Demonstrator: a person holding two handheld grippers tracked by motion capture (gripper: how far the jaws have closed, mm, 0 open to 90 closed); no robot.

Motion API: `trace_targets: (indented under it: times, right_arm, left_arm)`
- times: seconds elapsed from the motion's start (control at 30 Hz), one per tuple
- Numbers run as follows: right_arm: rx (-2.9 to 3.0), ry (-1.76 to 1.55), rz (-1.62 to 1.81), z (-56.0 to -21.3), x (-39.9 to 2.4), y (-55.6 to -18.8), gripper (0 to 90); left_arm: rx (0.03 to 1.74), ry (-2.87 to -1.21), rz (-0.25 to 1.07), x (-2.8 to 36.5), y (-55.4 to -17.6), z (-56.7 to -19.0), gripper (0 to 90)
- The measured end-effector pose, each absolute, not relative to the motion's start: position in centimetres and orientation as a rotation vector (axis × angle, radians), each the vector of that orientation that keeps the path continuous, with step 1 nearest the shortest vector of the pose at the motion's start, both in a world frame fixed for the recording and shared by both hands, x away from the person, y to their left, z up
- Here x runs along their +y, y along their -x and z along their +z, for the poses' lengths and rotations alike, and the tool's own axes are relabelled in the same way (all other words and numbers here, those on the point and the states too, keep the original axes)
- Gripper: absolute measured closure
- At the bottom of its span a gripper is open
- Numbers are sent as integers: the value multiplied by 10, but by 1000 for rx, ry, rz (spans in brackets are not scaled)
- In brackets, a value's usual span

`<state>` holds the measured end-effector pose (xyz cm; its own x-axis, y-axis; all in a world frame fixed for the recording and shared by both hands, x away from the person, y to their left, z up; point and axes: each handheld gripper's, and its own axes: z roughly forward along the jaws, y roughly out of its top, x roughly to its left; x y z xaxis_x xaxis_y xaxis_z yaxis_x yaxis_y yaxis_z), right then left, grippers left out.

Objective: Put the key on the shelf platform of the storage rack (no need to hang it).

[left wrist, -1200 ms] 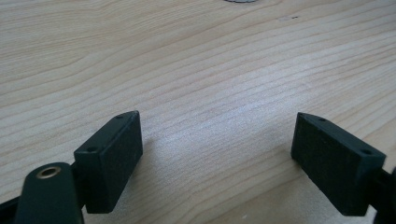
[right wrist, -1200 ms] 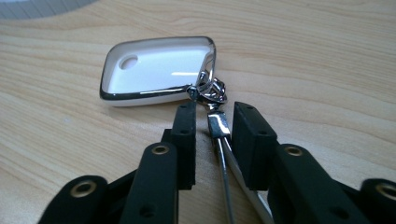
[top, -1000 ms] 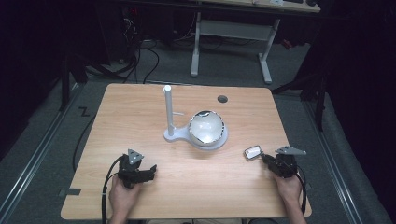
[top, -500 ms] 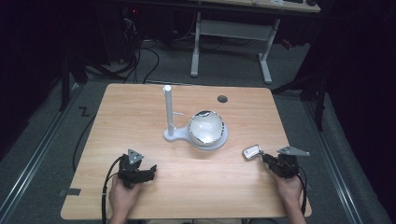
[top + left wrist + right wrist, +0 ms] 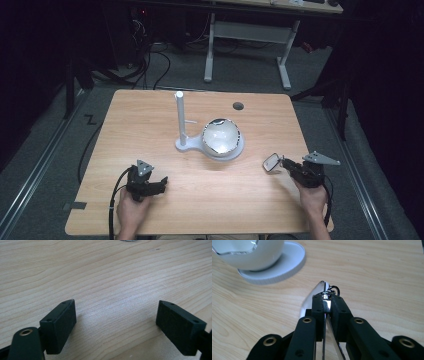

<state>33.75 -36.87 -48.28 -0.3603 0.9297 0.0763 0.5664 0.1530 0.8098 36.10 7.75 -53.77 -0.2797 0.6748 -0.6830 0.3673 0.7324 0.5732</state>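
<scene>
A white stand has a round base (image 5: 189, 146), an upright post (image 5: 179, 117) and a shiny white bowl (image 5: 221, 136) beside the post, mid-table. In the right gripper view the bowl (image 5: 249, 252) and base (image 5: 287, 262) lie ahead to the left. My right gripper (image 5: 284, 162) is shut on a small shiny metal tag (image 5: 272, 162), held just above the wood to the right of the stand. The tag (image 5: 315, 290) is thin, stands edge-on between the jaws of the right gripper (image 5: 327, 298), and carries a small ring (image 5: 334, 289). My left gripper (image 5: 162, 182) rests open at the near left, with bare wood between the jaws of the left gripper (image 5: 116, 325).
The wooden table (image 5: 150, 110) has a round cable hole (image 5: 238, 106) near its far edge. Beyond it stand the white legs of another desk (image 5: 210, 45), and cables lie on the dark floor (image 5: 150, 65).
My right gripper has risen slightly with the tag still pinched in it. The left gripper has not moved.
</scene>
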Motion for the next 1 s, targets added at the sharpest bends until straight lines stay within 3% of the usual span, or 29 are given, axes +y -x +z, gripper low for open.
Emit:
trace_targets:
  times: [0.5,1.0]
  right_arm:
    - [1986,-1323,1209,-447,-355,-330,822]
    - [2044,-1255,1258,-437,-333,-330,821]
  left_arm:
    - [1899,-801,371,77,-361,-538,169]
    - [1897,-803,371,78,-361,-538,169]
